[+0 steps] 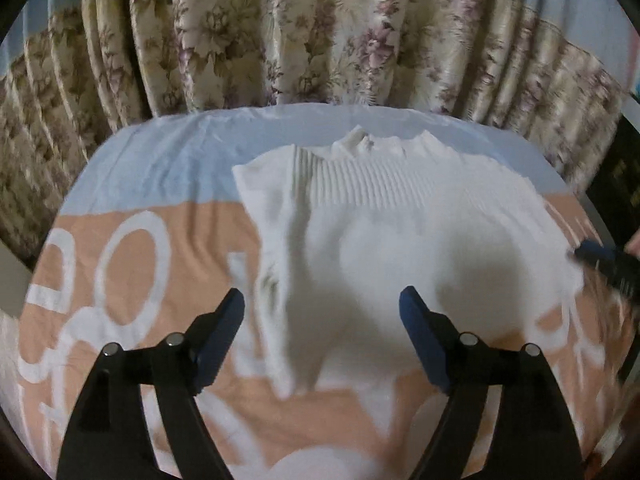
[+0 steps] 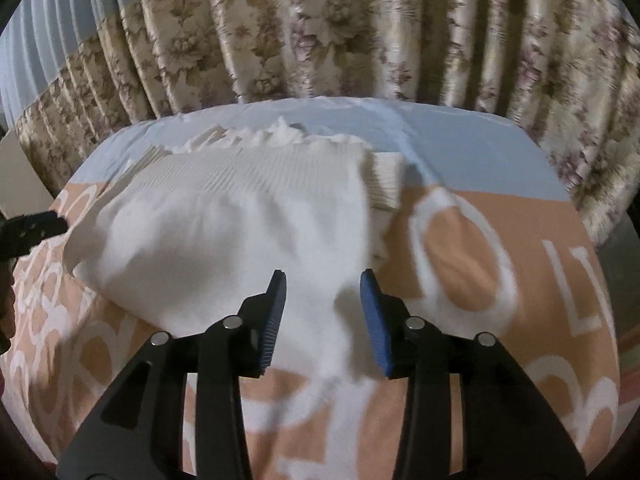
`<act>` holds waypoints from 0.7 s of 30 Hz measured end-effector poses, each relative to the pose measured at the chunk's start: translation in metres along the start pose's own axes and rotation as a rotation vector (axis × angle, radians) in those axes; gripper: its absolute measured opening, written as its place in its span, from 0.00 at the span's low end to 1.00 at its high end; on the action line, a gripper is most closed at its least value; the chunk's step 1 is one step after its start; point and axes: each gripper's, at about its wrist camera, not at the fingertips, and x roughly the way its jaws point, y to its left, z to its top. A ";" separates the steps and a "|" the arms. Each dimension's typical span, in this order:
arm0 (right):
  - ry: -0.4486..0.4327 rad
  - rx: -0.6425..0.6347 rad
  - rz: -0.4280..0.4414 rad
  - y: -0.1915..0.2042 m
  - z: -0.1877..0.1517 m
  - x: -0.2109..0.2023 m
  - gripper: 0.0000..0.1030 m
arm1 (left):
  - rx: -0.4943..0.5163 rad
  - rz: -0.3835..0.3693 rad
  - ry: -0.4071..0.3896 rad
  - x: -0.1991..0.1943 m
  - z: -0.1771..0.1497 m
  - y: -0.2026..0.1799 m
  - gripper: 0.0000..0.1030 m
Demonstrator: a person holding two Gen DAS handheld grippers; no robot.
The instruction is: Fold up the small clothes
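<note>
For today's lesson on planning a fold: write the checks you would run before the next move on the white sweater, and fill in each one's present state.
1. White ribbed knit sweater lies spread on the peach and pale-blue printed bedcover: ok.
2. Left gripper open, holding nothing: ok.
3. Right gripper open, hem between its blue finger pads but not pinched: ok.
4. Sleeves tucked inward: cannot tell; the left side looks folded over, the rest is blurred.
5. Sweater free of creases: not ok, the body is rumpled.
6. Floral pleated curtain hangs behind the bed, apart from the sweater: ok.
</note>
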 end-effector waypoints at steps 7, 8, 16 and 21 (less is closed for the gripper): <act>0.056 -0.040 -0.034 0.011 -0.002 0.029 0.42 | 0.025 0.065 0.068 0.050 0.000 -0.029 0.81; 0.065 -0.045 -0.048 0.008 -0.005 0.032 0.42 | 0.031 0.081 0.072 0.053 -0.003 -0.028 0.81; 0.039 0.002 -0.005 -0.008 -0.025 0.039 0.46 | 0.067 0.105 0.075 0.060 -0.022 -0.023 0.82; 0.033 0.022 0.047 -0.002 -0.017 0.027 0.66 | 0.032 0.051 0.080 0.050 -0.016 -0.029 0.85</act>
